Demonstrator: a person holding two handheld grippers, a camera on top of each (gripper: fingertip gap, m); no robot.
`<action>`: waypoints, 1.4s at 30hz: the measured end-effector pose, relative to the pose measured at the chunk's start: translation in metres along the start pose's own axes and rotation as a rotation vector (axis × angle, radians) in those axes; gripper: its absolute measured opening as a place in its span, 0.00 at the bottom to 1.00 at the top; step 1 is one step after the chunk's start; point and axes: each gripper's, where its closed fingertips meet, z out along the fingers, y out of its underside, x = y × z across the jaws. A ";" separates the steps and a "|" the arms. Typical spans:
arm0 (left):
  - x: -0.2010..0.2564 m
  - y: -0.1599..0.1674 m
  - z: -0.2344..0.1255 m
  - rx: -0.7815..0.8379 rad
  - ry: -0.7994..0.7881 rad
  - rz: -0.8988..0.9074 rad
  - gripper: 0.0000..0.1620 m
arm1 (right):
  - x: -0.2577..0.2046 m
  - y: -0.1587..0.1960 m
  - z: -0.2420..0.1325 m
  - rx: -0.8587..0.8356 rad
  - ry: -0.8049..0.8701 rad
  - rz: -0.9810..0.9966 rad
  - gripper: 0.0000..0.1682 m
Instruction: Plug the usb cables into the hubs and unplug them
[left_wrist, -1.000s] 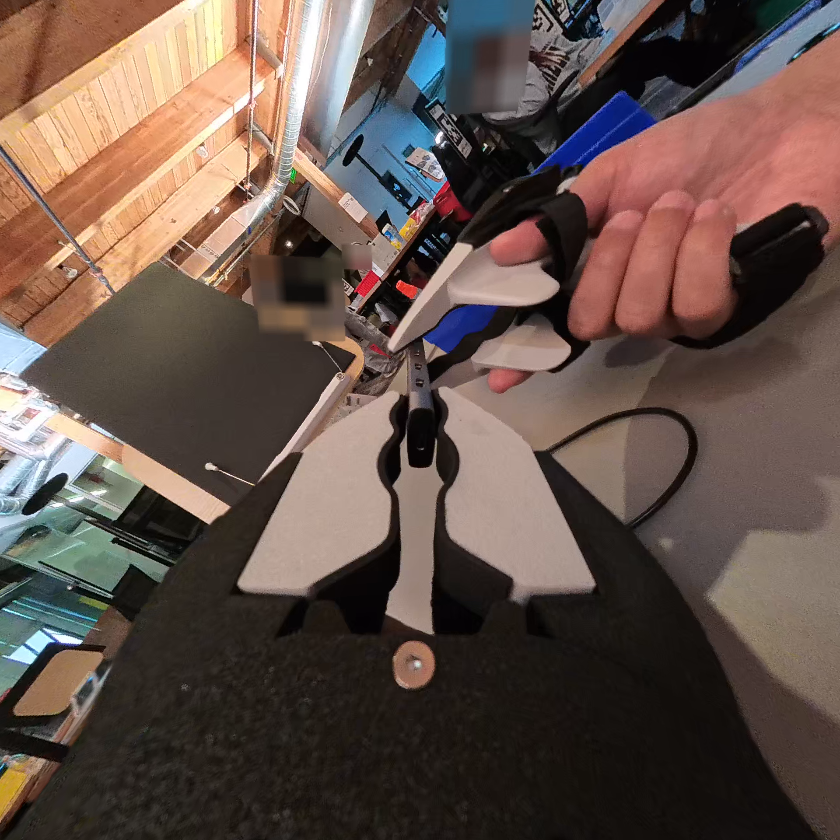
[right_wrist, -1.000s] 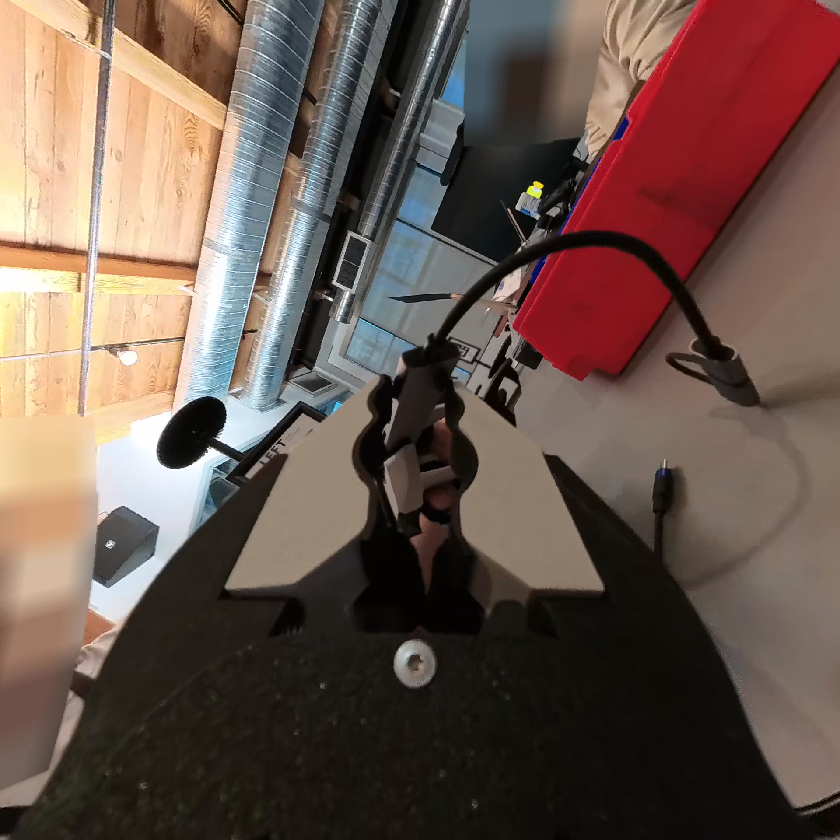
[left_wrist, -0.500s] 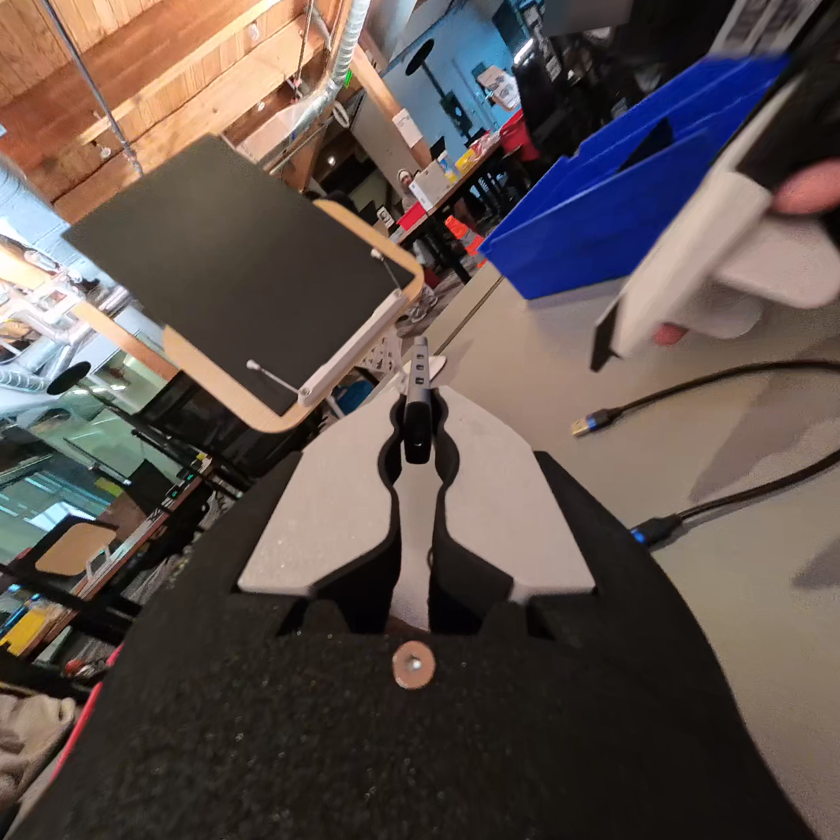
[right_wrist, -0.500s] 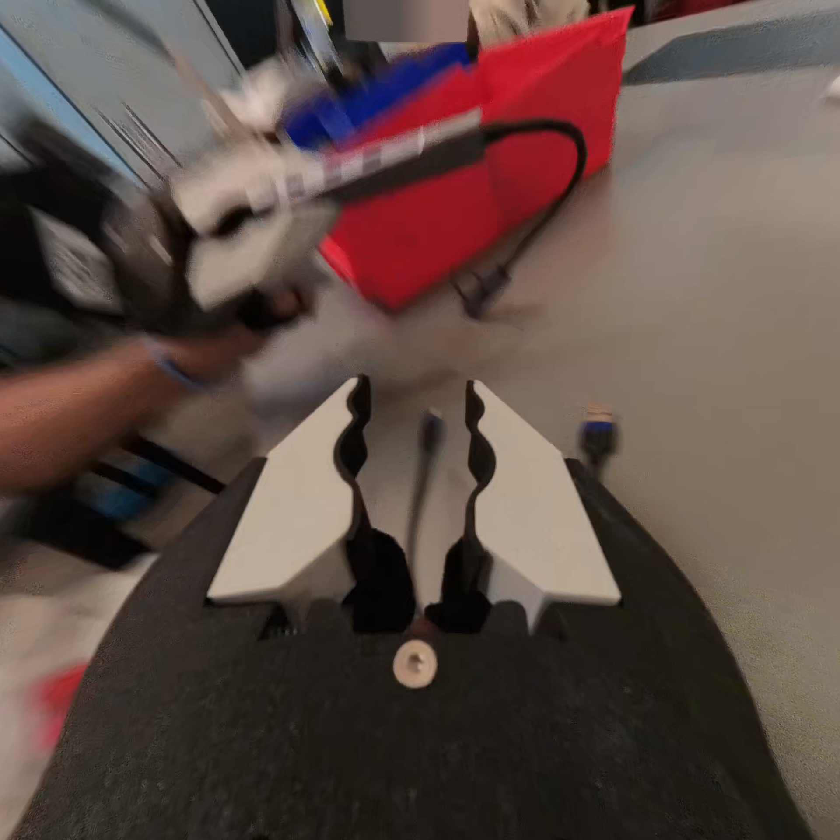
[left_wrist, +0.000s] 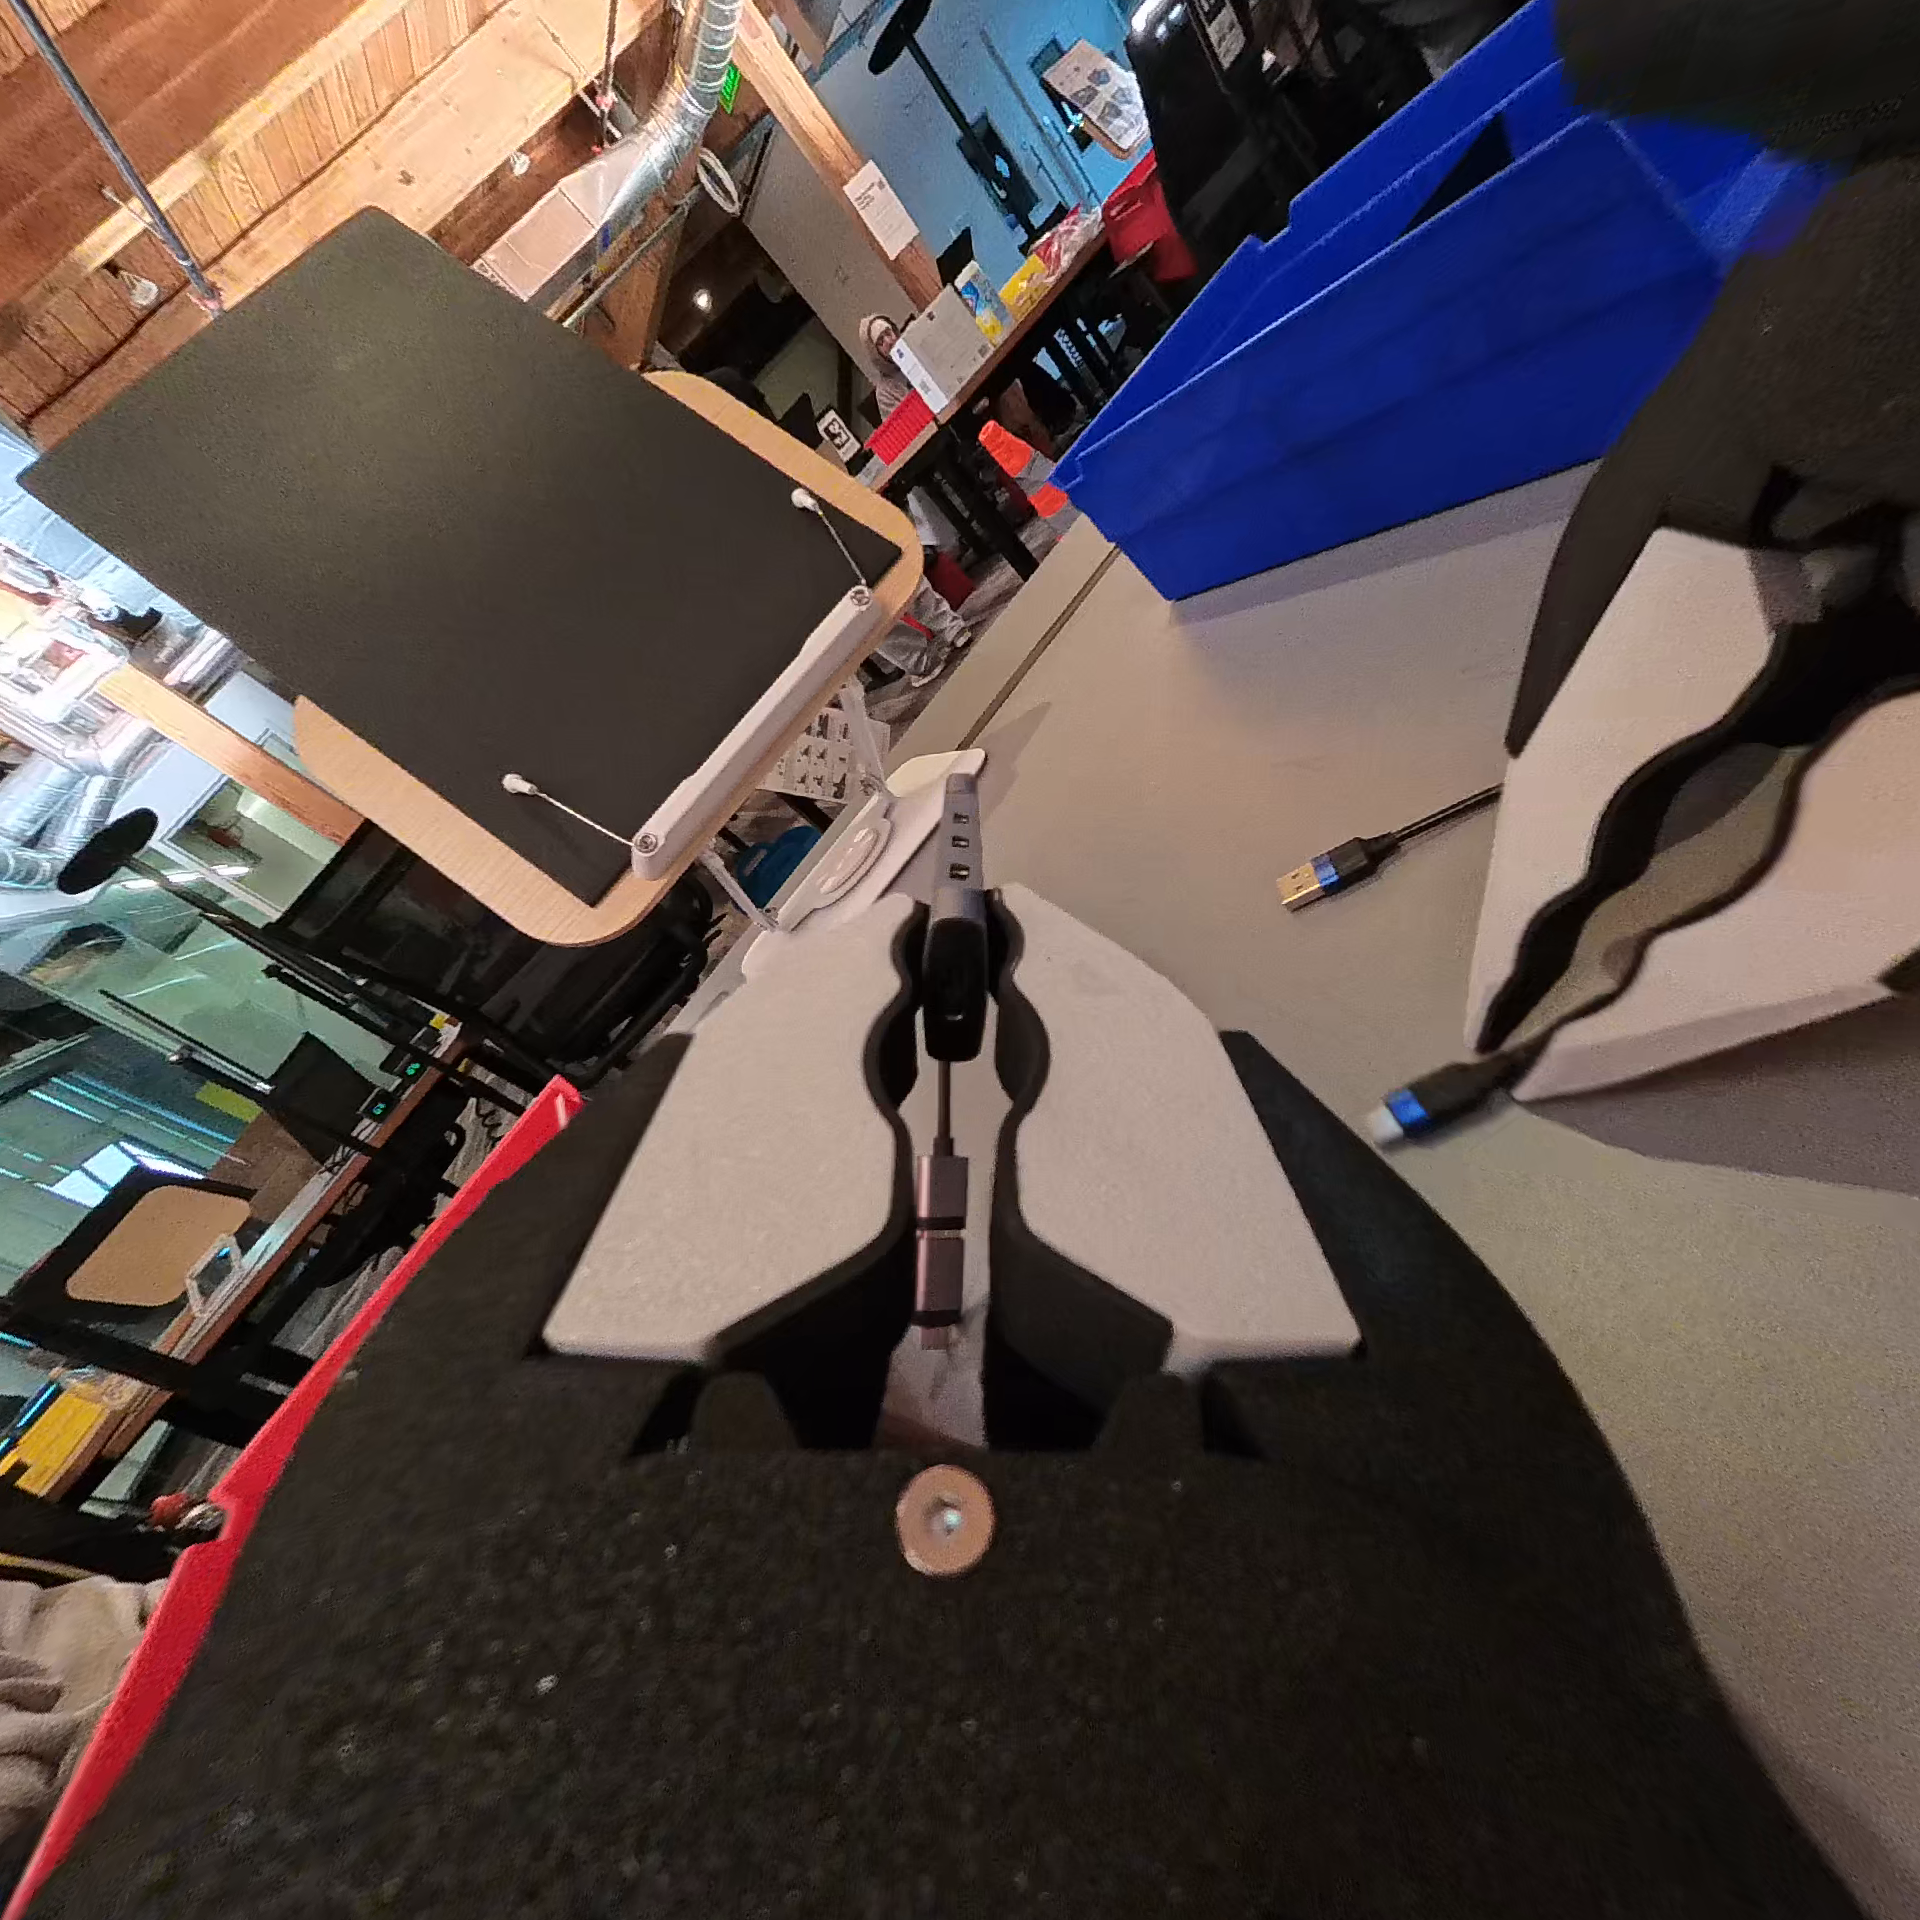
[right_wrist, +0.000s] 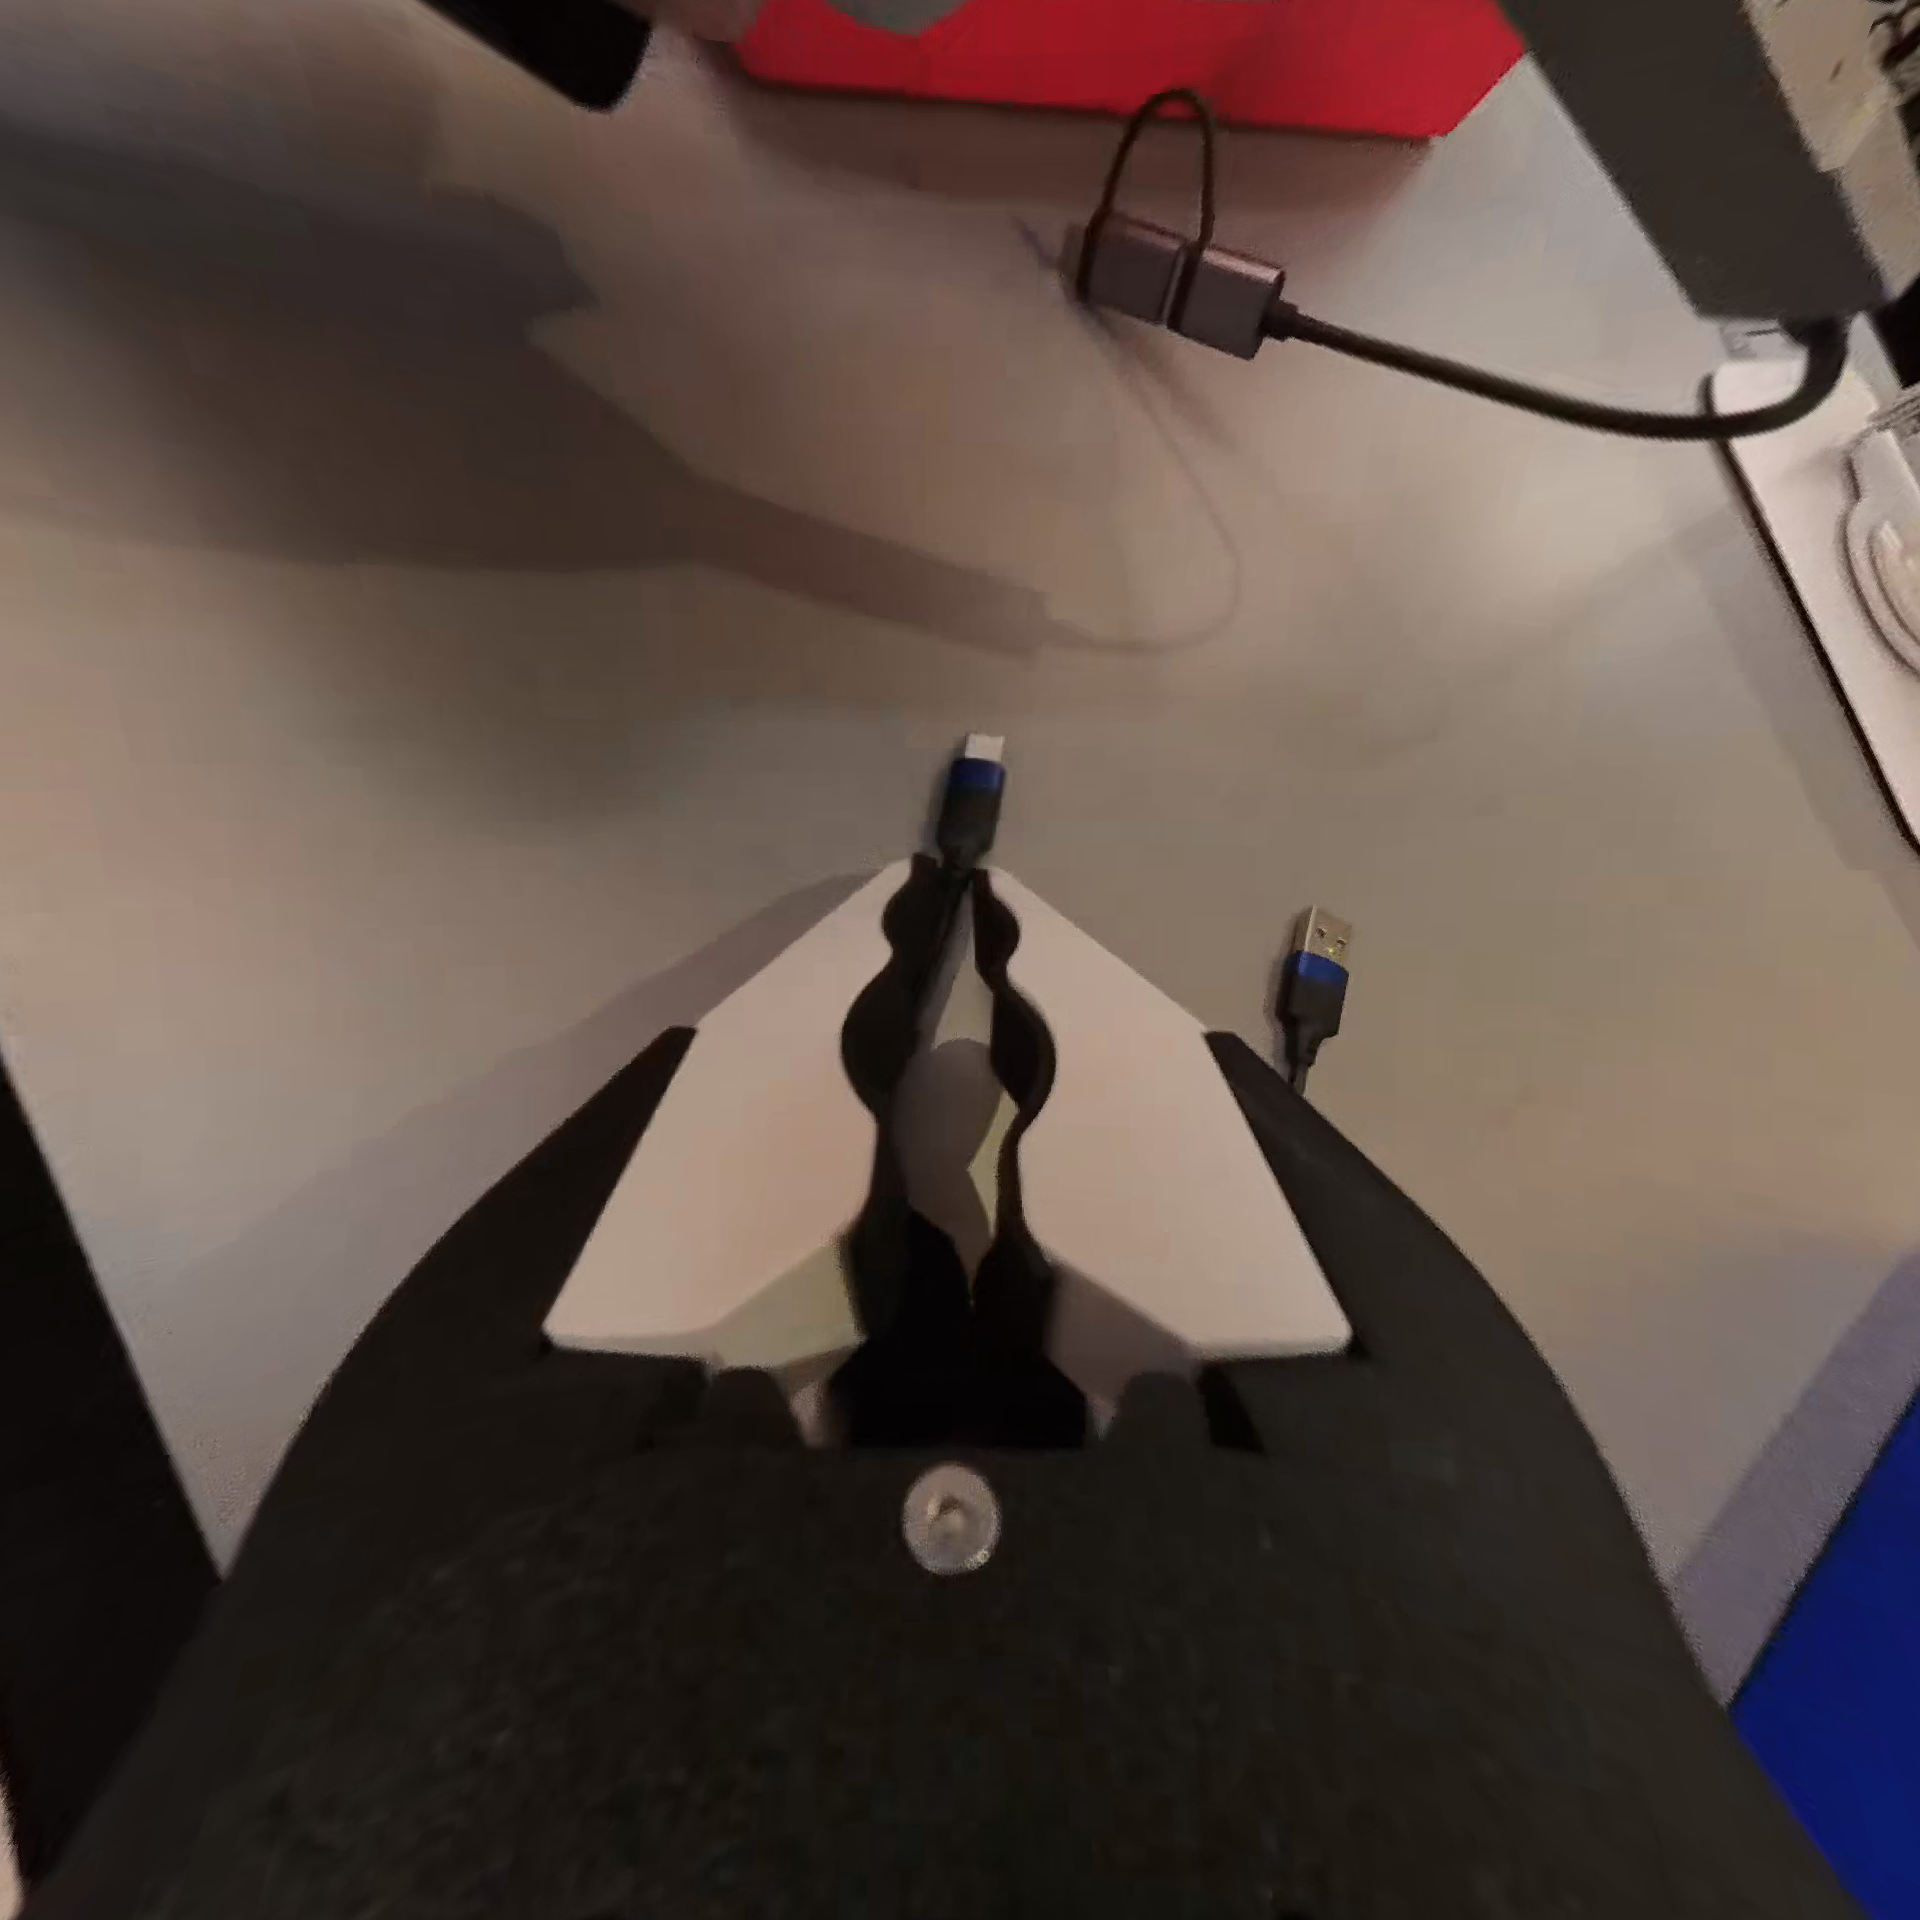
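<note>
My left gripper (left_wrist: 954, 906) is shut on a slim grey USB hub (left_wrist: 961, 836), held up above the grey table (left_wrist: 1558, 1455). The hub's short cable hangs down to a grey connector pair (left_wrist: 940, 1236), which lies on the table in the right wrist view (right_wrist: 1184, 275). My right gripper (right_wrist: 951, 873) is low over the table and shut on a black cable just behind its blue-collared plug (right_wrist: 977, 790). It also shows in the left wrist view (left_wrist: 1496, 1049), with the plug (left_wrist: 1423, 1107) sticking out of its tips. A second blue-collared USB plug (right_wrist: 1320, 961) lies to the right of it.
A blue bin (left_wrist: 1403, 332) stands at the far side of the table and a red bin (right_wrist: 1091, 52) at the near side. A black board on a white stand (left_wrist: 447, 540) rises past the table's edge, its white base (right_wrist: 1818, 540) resting on the table. Across from one pair of fingers to the other is roughly 12 cm.
My right gripper left the hub, opened, swung down to the table and shut on the cable behind the blue-collared plug. My left gripper kept hold of the hub and tilted level.
</note>
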 end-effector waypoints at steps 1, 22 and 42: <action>0.002 0.001 0.001 0.001 0.007 0.005 0.06 | 0.000 0.000 0.000 -0.001 0.002 -0.004 0.02; 0.056 -0.017 0.005 0.087 0.062 0.553 0.06 | 0.012 -0.033 -0.092 0.122 -0.375 0.287 0.02; 0.072 -0.013 0.005 0.068 0.086 0.720 0.05 | 0.009 -0.029 -0.088 0.083 -0.414 0.352 0.02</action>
